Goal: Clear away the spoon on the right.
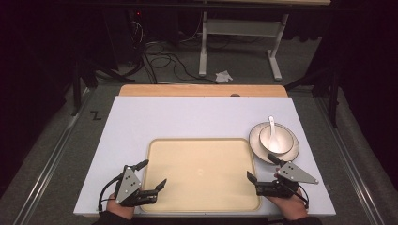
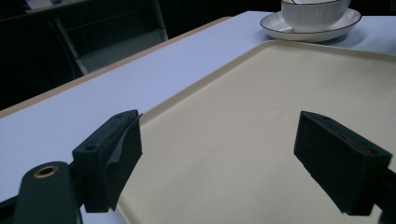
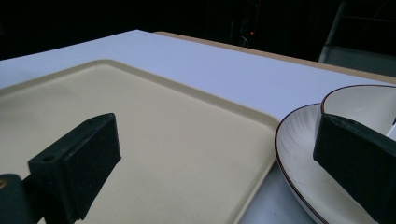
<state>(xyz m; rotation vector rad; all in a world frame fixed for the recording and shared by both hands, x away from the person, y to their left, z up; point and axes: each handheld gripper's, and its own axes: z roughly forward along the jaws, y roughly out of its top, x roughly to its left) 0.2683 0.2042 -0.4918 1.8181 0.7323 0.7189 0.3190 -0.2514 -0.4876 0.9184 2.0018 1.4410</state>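
Two tools (image 1: 151, 174) (image 1: 263, 167), one tray (image 1: 202, 206), one bowl (image 1: 276, 139), seemingly one spoon (image 1: 271, 125).

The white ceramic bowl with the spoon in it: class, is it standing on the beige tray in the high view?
No, the white ceramic bowl stands on a white plate beside the beige tray, off its right edge.

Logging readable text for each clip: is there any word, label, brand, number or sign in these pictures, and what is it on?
"Z": a black mark shaped like this letter, on the grey floor left of the table in the high view; it may be tape rather than writing.
No text shows on the tray, the plate, the bowl, the spoon or either gripper.
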